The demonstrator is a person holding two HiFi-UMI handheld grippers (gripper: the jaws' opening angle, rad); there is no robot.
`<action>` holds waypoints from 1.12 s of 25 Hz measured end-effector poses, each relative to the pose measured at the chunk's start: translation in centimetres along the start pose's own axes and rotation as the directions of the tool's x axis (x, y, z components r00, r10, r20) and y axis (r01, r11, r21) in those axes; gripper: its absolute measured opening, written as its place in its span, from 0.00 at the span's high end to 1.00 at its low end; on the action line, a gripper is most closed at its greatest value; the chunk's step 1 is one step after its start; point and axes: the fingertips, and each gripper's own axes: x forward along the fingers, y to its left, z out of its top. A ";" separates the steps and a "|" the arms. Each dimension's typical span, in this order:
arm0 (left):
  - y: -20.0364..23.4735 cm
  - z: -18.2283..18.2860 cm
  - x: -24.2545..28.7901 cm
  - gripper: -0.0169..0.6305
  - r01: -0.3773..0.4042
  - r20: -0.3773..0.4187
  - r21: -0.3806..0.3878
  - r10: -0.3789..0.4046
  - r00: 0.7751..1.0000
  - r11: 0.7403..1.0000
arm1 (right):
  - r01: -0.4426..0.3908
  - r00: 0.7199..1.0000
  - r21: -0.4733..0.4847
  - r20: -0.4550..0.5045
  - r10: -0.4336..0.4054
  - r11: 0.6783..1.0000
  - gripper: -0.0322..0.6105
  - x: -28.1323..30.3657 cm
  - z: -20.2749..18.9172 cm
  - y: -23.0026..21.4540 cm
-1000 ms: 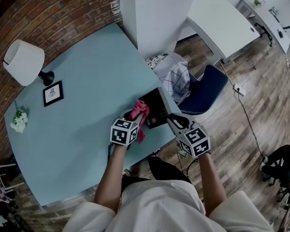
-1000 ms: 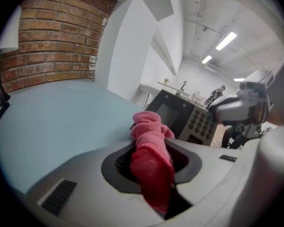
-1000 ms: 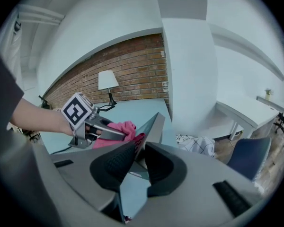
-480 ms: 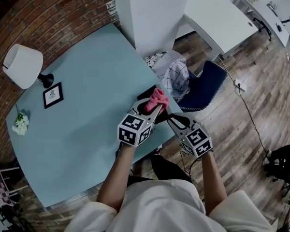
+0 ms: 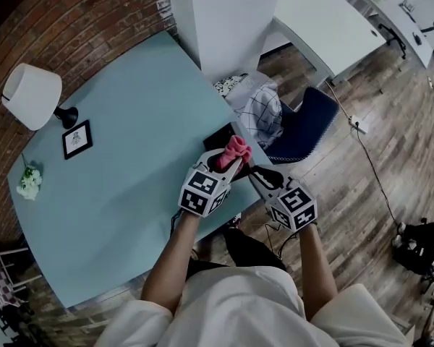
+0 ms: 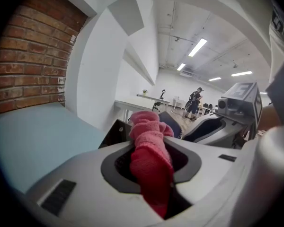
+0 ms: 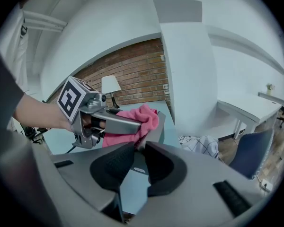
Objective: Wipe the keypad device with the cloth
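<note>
Two tools: the left tool (image 5: pixel 229 164) clamps a bunched pink cloth (image 5: pixel 236 149) against the dark, tilted keypad device (image 5: pixel 218 136), whose near edge the right tool (image 5: pixel 252 171) pinches.

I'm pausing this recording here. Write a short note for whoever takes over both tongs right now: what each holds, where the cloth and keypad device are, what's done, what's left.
Left tongs: shut on the pink cloth, which bunches out past the tips.
Right tongs: shut on the near edge of the keypad device, holding it tilted up at the edge of the table.
The cloth is against the device's upper end.
Done: both things gripped, cloth on the device. How much has been wiped cannot be told.
Left: rub the cloth across the face, then probably lay the device flat.
</note>
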 end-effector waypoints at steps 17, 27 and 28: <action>3.9 -9.1 -2.9 0.75 -0.114 -0.145 -0.105 0.099 0.985 0.988 | 0.019 0.999 0.023 0.038 -0.020 1.000 0.79 0.0 -0.1 -0.2; 4.8 -9.7 -3.8 0.74 -0.140 -0.165 -0.036 0.132 0.977 0.990 | 0.014 1.000 -0.081 0.009 -0.013 0.997 0.79 0.2 0.0 0.2; 4.6 -8.8 -4.1 0.74 -0.132 -0.138 -0.056 0.123 0.983 0.990 | 0.003 1.000 -0.096 0.004 -0.003 0.995 0.79 0.2 0.0 0.3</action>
